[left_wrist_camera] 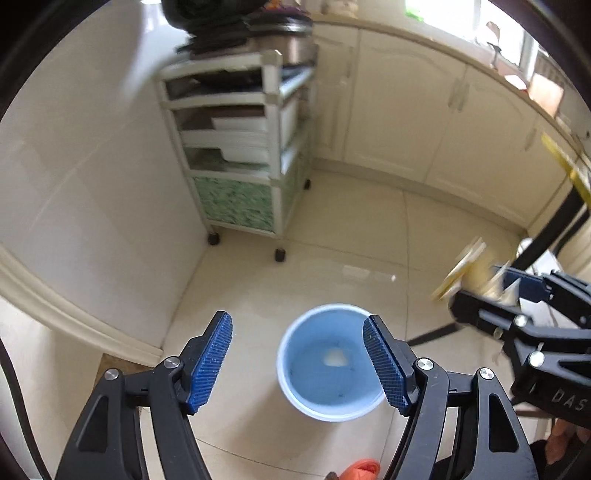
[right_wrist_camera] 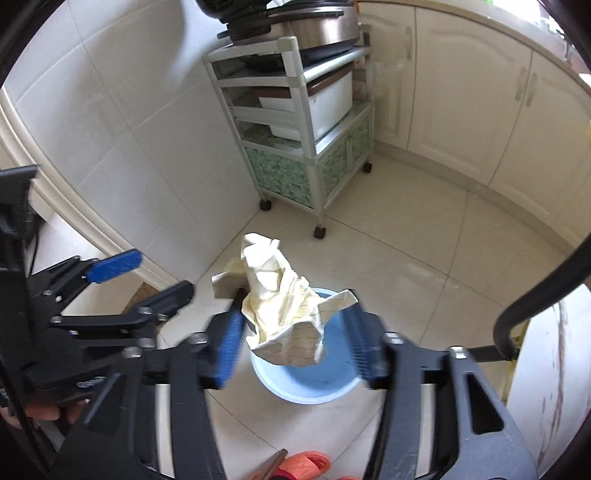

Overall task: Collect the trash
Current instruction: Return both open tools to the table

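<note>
Both tongs hang above a blue bin (left_wrist_camera: pixel 328 363) that stands on the pale tiled floor (left_wrist_camera: pixel 351 229). Seen from the left wrist, the left tongs (left_wrist_camera: pixel 297 360) are spread wide with nothing between the blue ribbed pads (left_wrist_camera: pixel 210 363), and the bin's open mouth shows straight through the gap. Inside the bin a small pale scrap (left_wrist_camera: pixel 335 357) lies on the bottom.

From the right wrist, the right tongs (right_wrist_camera: pixel 295 339) are also parted, their pads (right_wrist_camera: pixel 229 341) blurred. A crumpled piece of cream paper (right_wrist_camera: pixel 282 295), partly lined, sits between them over the bin (right_wrist_camera: pixel 314 380); its lower left side lies against the left pad, while a gap shows between it and the right pad, so it does not look clamped. In the left wrist view the same paper (left_wrist_camera: pixel 467 271) appears as a yellowish blur at the tips of the right tongs (left_wrist_camera: pixel 476 291), to the right of the bin.

A white wheeled shelf cart (right_wrist_camera: pixel 306 122) stands in the corner behind the bin, against the tiled wall (right_wrist_camera: pixel 122 122), with metal cookware (right_wrist_camera: pixel 317 26) stacked on top. Cream cabinets (left_wrist_camera: pixel 406 110) run along the far side under the bench (left_wrist_camera: pixel 424 40). An orange slipper (right_wrist_camera: pixel 306 463) shows at the bottom edge of the right wrist view.
</note>
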The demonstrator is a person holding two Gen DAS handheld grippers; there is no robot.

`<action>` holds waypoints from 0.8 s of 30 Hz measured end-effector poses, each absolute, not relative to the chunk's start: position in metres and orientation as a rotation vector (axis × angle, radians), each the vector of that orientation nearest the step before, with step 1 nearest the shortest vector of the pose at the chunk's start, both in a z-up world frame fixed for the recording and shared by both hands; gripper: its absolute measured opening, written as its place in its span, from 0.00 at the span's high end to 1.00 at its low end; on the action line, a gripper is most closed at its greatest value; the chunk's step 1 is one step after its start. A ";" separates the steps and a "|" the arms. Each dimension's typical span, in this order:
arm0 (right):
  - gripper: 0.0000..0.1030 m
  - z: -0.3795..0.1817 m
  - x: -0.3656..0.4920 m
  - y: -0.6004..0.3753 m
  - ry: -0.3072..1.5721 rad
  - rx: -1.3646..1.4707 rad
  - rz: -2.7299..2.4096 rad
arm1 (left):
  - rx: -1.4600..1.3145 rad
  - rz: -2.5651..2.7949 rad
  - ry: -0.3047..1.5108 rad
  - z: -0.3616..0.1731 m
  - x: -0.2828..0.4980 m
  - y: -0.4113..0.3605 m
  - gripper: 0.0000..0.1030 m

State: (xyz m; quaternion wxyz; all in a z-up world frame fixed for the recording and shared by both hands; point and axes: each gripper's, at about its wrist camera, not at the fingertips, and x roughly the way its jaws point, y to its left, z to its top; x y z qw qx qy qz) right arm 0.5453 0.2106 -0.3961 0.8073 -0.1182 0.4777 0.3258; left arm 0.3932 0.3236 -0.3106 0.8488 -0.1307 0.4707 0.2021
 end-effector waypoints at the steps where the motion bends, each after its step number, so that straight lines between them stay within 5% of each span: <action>1: 0.34 -0.392 0.544 0.212 1.006 -0.243 0.701 | -0.268 0.435 0.977 -0.303 0.388 0.320 0.32; 12: 0.15 -0.276 0.496 0.159 0.716 -0.203 0.564 | -0.172 0.385 0.743 -0.212 0.360 0.239 0.22; 14: 0.05 -0.249 0.481 0.133 0.648 -0.188 0.518 | -0.162 0.341 0.701 -0.198 0.361 0.214 0.22; 24: 0.01 -0.176 0.444 -0.056 0.534 -0.053 0.170 | -0.055 0.048 0.605 -0.164 0.399 0.081 0.13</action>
